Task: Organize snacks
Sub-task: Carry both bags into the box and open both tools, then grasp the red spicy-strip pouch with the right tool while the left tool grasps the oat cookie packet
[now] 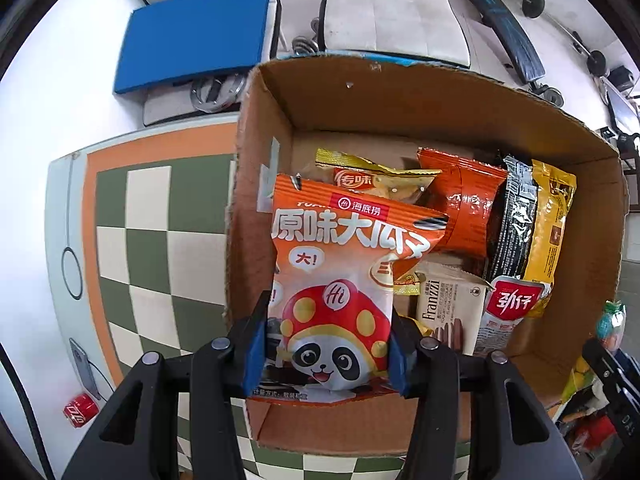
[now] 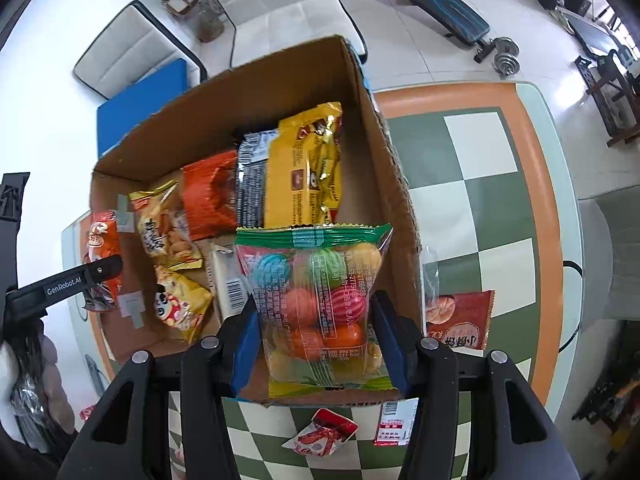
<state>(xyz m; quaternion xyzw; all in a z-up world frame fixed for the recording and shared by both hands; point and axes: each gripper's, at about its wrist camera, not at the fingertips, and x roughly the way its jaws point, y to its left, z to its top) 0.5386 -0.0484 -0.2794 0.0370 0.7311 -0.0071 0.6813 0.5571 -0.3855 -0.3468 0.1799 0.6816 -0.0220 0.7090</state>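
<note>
Snacks in crinkly wrappers lie in an open brown cardboard box (image 1: pixel 400 108) that stands on a table with a green-and-cream chequered top (image 1: pixel 152 240) bordered in orange. The left gripper (image 1: pixel 326 354) points down over the near left corner of the box, its blue-padded fingers (image 1: pixel 253 354) clenched on the lower half of an orange-and-white seed packet with a cartoon panda under a red spotted cap (image 1: pixel 336 280); the packet hangs above the box interior. The right gripper (image 2: pixel 316 350) hangs over the near right part of the box, its fingers (image 2: pixel 390 344) grasping a clear bag with green and yellow seams full of round coloured candies (image 2: pixel 320 304). Inside the box lie a yellow foil bag (image 2: pixel 308 168), a black-and-silver packet (image 2: pixel 252 176), a red-orange packet (image 2: pixel 210 192), a gold nut packet (image 1: pixel 376 180), a beige Franzzi biscuit pack (image 1: pixel 448 304) and a small yellow panda packet (image 2: pixel 180 304). Outside, on the table, a dark red packet showing peeled fruit (image 2: pixel 460 320) rests beside the right wall of the box, and a small red-and-white sachet (image 2: pixel 324 432) lies in front of it. A red can (image 1: pixel 80 410) lies near the table's edge.
</note>
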